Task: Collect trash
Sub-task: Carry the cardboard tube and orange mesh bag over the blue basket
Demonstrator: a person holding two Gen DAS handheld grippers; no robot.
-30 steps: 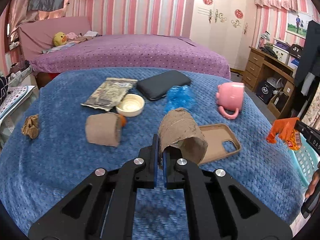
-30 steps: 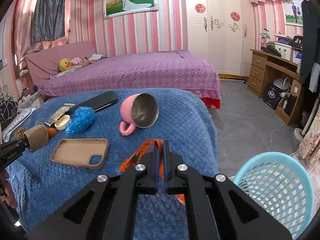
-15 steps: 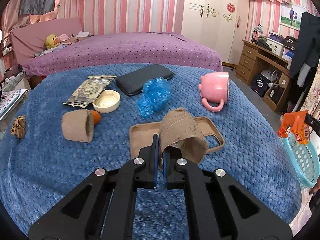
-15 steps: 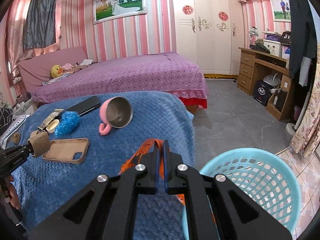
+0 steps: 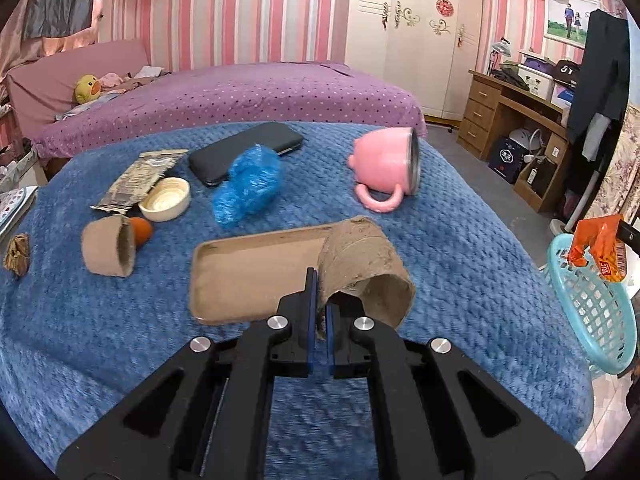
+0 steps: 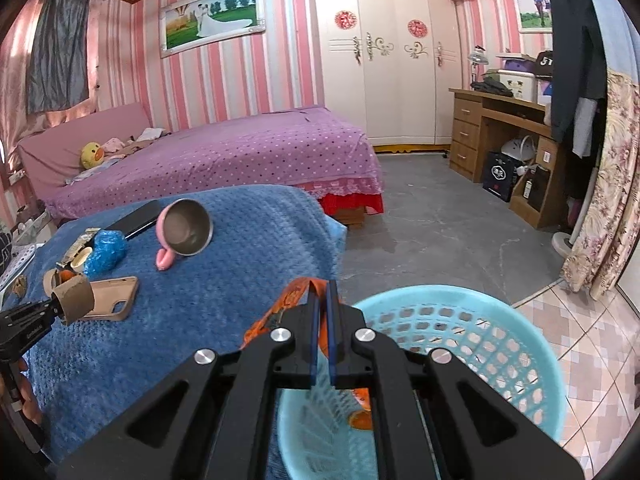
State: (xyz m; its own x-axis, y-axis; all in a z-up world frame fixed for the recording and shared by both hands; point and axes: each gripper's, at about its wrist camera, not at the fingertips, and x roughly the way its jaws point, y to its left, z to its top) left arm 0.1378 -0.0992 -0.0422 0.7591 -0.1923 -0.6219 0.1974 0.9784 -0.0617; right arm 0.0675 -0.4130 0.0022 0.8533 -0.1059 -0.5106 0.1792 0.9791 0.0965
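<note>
**Both loads closing on the basket**

Big shift first: now over the round light-blue plastic mesh basket (image 6: 460,344), where a second ago only its rim peeked in at the lower right of the right wrist view. Fills the lower right half of that view now, standing on the tiled floor just beside the blue-blanketed table (image 5: 460,264). Right gripper (image 6: 322,336) clamped tight on the crinkled orange snack wrapper (image 6: 288,304), wrapper hanging above the basket's near rim. Judged ready for a drop, with only the release left.

Next, the left side. Left gripper (image 5: 319,320) shut on the wall of the brown paper-pulp cup (image 5: 368,264), carried tilted, mouth toward the camera. Slid across the table toward the basket edge: tan phone case (image 5: 252,272) now directly beneath it, pink mug lying on its side (image 5: 386,168) nearer. Second delivery lining up, by the look of it.

Left on the blanket for later: crumpled blue plastic bag (image 5: 248,182), second brown pulp cup on its side (image 5: 106,248), flat printed foil sachet (image 5: 140,178), small cream lid (image 5: 165,200), brown scrap (image 5: 17,252) at the far left edge.

Hard to read: basket floor mostly hidden behind the right gripper's body, something orange down there, wrapper tail or earlier trash, cannot tell. Small orange object behind the lying cup half covered. Lower edges of both views motion-blurred.
</note>
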